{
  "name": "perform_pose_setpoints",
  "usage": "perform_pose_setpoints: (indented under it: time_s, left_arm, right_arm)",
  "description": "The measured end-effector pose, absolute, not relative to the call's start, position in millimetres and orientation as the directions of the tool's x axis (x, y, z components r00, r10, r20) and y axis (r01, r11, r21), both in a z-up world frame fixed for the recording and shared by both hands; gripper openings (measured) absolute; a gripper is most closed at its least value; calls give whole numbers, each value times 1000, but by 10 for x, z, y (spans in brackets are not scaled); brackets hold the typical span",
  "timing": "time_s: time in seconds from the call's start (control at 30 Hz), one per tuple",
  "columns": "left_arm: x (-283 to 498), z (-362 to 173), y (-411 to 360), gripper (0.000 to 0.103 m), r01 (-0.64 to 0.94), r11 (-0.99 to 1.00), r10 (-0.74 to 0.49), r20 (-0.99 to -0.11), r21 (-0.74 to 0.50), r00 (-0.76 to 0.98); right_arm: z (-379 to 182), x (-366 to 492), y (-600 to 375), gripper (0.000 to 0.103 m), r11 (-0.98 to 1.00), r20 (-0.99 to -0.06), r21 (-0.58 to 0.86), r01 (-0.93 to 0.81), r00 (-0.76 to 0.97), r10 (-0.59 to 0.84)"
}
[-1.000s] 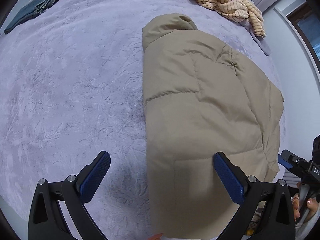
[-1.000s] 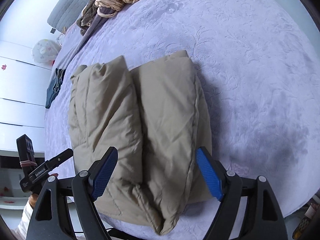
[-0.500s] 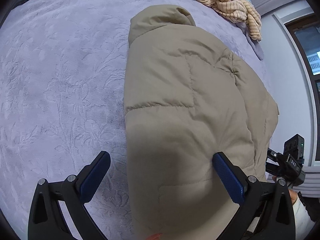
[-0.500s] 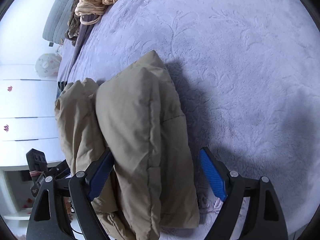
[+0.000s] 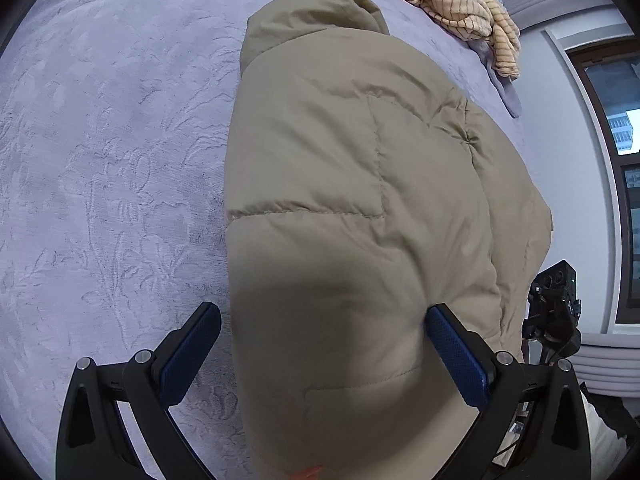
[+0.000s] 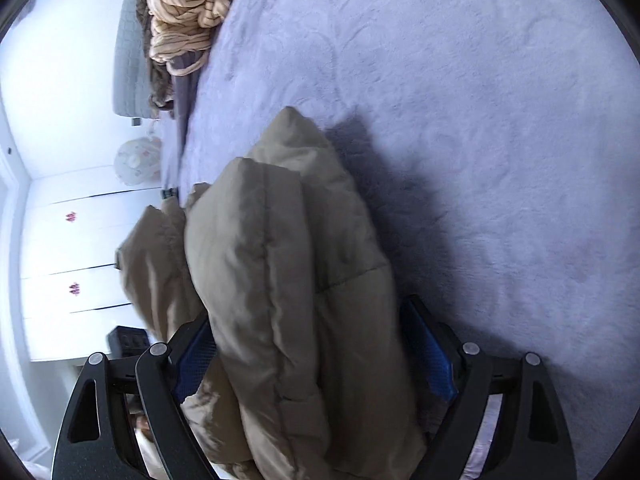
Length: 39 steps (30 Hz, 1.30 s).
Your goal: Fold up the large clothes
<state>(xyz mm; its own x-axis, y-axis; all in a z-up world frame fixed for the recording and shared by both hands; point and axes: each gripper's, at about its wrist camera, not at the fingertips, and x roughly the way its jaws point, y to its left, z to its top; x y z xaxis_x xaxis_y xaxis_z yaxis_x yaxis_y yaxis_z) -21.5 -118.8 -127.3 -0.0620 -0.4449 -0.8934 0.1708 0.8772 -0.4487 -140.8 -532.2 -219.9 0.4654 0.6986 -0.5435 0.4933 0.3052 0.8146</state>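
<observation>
The left gripper [image 5: 320,344] is spread wide around the near end of the tan puffer jacket [image 5: 360,200], folded on the lavender bed [image 5: 100,160]. The right gripper [image 6: 316,352] straddles its bulk, equally wide. A striped garment [image 5: 452,4] sits beyond.

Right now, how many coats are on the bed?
1: a tan puffy coat, folded up near the bed's edge. The striped heap at the far end may hide more clothes.
</observation>
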Motion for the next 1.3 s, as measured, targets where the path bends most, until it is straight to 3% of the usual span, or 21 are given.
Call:
perform_pose_setpoints:
  time_s: [0.03,0.1,0.2,0.27,0.5,0.6,0.73,0.87,0.97,1.13,1.23,1.3]
  left_arm:
    - [-210,-1283,-1199,103,170,875,-449,-891,-454,-66]
    - [-200,-1299,-1216,103,170,871,-455,-887,-461,-71]
    - [-178,-1321,-1247,103,170,868,-460,-884,-467,-78]
    - [-162,-1329,-1249,103,175,865,-464,-882,-471,-83]
    - [102,-1262,-1148,103,204,851,-486,-873,-483,-39]
    - [208,-1463,-1112,103,187,806,-553,-827,-562,-100]
    - [295,-1833,-1191,103,70,689,-697,-686,-721,-206]
    - [307,-2005,-1349,103,56,661,-724,-655,-749,-215]
    - [304,-1996,-1494,103,69,687,-700,-684,-723,-204]
    - [221,-1722,-1727,103,211,789,-559,-817,-577,-144]
    - [166,-1541,-1840,93,278,817,-500,-861,-505,-96]
    - [137,-1444,-1910,88,309,828,-471,-879,-468,-70]
  right_arm:
    - [-2188,-1373,-5311,90,279,-508,837,470,480,715]
    - [-2118,-1300,-5264,103,252,-451,874,415,500,739]
    - [-1989,-1205,-5188,103,242,-401,904,351,506,764]
    - [-1913,-1127,-5118,103,294,-423,898,327,464,778]
    - [-1863,-762,-4836,103,558,-637,762,327,232,735]
    - [-1887,-664,-4732,103,558,-628,768,314,203,751]
    - [-1961,-496,-4588,103,582,-640,757,296,157,753]
    - [-2180,-382,-4565,103,563,-629,757,332,140,764]
    - [-2316,-335,-4605,103,503,-594,774,384,164,788]
    - [-2349,-262,-4507,103,495,-599,764,414,168,783]
    - [-2337,-226,-4491,92,474,-588,769,428,185,787]
    - [-2313,-244,-4518,64,440,-562,787,432,207,801]
